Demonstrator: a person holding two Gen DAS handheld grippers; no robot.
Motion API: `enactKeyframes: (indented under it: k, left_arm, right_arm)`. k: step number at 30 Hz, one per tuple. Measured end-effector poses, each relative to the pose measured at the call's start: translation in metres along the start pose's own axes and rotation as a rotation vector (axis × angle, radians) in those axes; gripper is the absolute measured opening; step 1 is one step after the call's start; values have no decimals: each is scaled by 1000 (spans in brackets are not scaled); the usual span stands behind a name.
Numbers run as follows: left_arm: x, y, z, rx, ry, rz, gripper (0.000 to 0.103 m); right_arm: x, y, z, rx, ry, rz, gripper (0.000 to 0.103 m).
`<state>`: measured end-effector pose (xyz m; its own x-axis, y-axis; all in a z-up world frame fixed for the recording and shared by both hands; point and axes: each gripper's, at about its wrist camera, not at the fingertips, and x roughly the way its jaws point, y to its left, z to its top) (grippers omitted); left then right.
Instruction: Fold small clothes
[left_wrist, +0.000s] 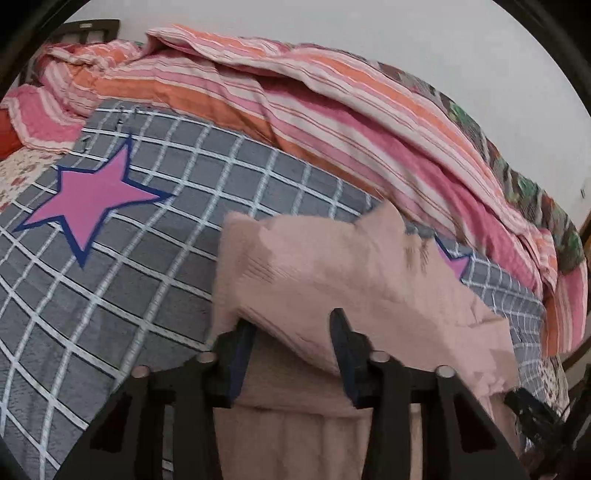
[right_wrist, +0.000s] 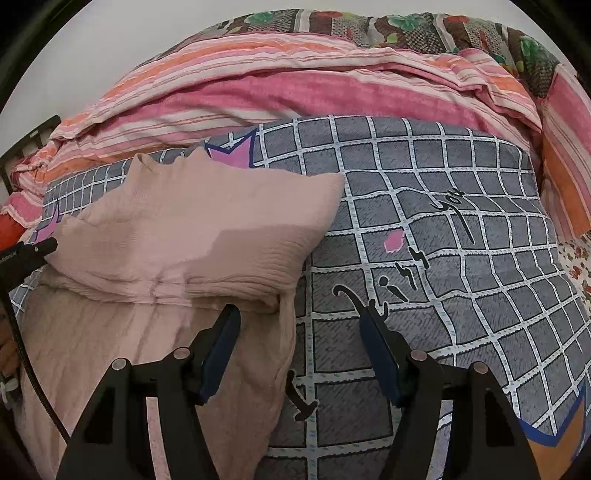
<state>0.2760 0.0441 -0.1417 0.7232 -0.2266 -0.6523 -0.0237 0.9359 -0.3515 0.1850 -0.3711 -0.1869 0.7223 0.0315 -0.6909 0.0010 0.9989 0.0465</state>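
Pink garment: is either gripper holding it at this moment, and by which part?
Neither clearly grips it. The left gripper is open, with a folded flap of the pink garment draped across its fingers. The right gripper is open beside its right edge.

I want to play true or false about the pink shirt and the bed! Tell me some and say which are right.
1. The shirt is green. False: it is pale pink.
2. The shirt lies on a grey checked blanket. True.
3. The blanket has a pink star on it. True.
4. The right gripper is squeezing the shirt. False: its jaws are wide apart, one finger over the shirt, the other over the blanket.
5. The left gripper is open, with shirt cloth between its fingers. True.
6. The striped quilt is blue. False: it is pink, orange and white.
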Motion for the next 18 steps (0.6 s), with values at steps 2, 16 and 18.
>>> enactKeyframes:
  k: [2,16,18]
  left_arm:
    - [4,2,3,-10,4,1,7]
    - [3,9,-6,80,41,57,11]
    - [-2,9,-5,87,26,44,14]
  right_arm:
    - [-2,0,0,-4,-5,19,66]
    - [6,9,14,-10,-24,-2,66]
    - [12,3,13,23,9,-9,66]
